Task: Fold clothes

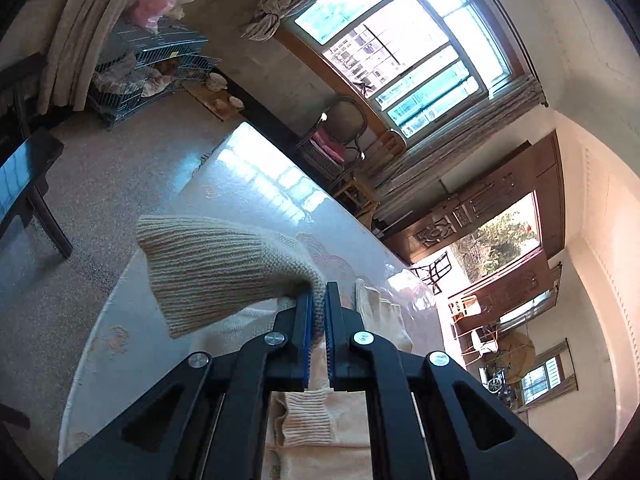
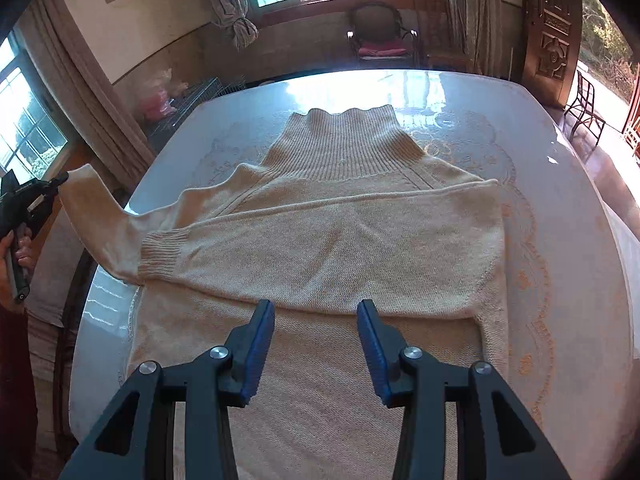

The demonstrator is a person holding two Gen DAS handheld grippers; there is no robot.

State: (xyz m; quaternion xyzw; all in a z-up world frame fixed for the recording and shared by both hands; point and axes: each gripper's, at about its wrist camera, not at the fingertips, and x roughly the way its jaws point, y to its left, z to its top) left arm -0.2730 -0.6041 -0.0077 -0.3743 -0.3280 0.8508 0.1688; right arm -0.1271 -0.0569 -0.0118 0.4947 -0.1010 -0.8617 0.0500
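Observation:
A beige knit turtleneck sweater [image 2: 340, 240] lies flat on the glossy white table [image 2: 580, 200], collar at the far side. One sleeve is folded across the body, and its ribbed cuff [image 2: 160, 256] lies near the left edge. The other sleeve [image 2: 92, 216] is lifted off the table's left side. My left gripper [image 2: 60, 179] is shut on it. In the left wrist view the left gripper [image 1: 319, 292] pinches the knit just behind the ribbed cuff [image 1: 208, 268], which hangs out to the left. My right gripper [image 2: 316, 308] hovers open over the sweater's lower body with nothing between its fingers.
A person's hand [image 2: 16, 248] holds the left tool beyond the table's left edge. A chair with a pink cushion [image 2: 380, 40] stands under the window behind the table. A wire cage [image 1: 148, 68] and a dark piece of furniture [image 1: 24, 184] stand on the floor.

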